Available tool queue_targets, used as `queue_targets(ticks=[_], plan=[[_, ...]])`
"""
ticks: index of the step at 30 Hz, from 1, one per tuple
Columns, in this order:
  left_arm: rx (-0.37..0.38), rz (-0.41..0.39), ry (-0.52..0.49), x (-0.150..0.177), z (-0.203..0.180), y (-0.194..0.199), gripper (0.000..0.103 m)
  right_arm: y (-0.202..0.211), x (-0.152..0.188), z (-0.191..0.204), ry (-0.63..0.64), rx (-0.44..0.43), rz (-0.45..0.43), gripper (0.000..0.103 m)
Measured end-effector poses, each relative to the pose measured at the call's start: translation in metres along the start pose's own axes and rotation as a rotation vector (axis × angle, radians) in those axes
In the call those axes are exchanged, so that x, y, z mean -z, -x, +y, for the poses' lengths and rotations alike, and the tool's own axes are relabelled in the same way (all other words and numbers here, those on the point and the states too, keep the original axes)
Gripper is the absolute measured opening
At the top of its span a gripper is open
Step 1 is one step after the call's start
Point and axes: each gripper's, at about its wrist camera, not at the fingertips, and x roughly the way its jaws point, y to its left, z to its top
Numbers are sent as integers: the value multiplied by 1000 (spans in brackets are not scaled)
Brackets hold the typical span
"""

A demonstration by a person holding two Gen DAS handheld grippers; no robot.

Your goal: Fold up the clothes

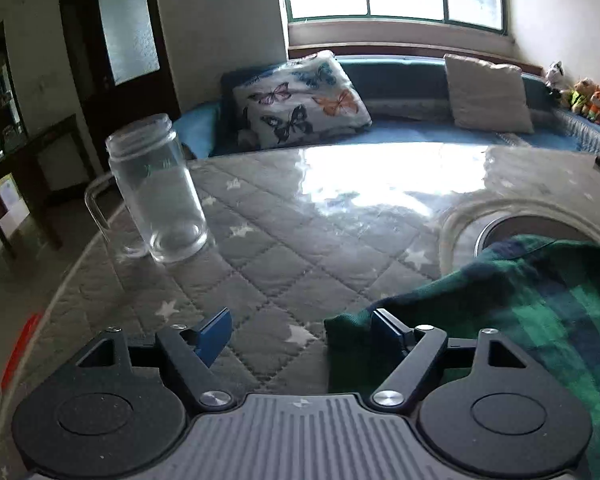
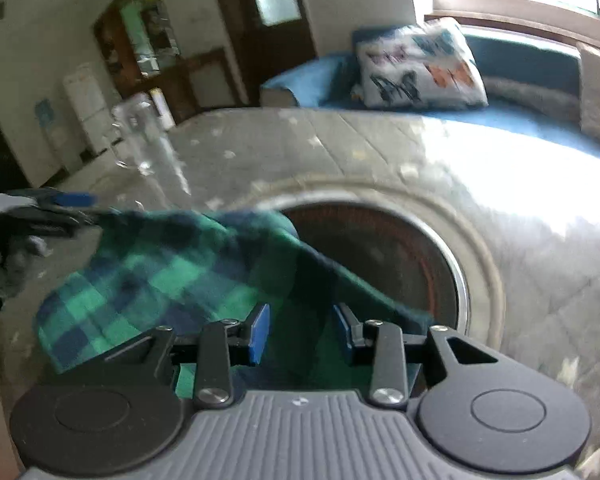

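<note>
We should smooth the cloth (image 2: 156,276) on the tabletop (image 1: 260,248) first: left gripper (image 1: 300,334) wide open, empty; right gripper (image 2: 300,330) half-open, seemingly gripping nothing, hem at 12 o'clock.

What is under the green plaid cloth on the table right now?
The green plaid cloth lies on the quilted table cover and partly drapes over the round recess. Whatever else lies beneath the cloth is covered.

My table (image 1: 260,240) wears a grey quilted cover with white stars and a round opening (image 2: 380,256) at its middle. A clear glass jar (image 1: 156,188) stands left of frame; the green plaid cloth (image 1: 520,320) lies lower right.
</note>
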Motion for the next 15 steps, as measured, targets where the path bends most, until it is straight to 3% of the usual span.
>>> queue_targets(ticks=[4, 6, 9, 15], plan=[[64, -21, -25, -3, -16, 14, 65, -11, 5, -8, -31, 22, -6, 29], [121, -17, -34, -6, -28, 13, 51, -14, 3, -9, -43, 41, -9, 28], [209, -6, -45, -10, -49, 6, 39, -16, -2, -7, -47, 57, -24, 28], [268, 53, -60, -18, -81, -31, 39, -21, -15, 14, -9, 8, -43, 28]])
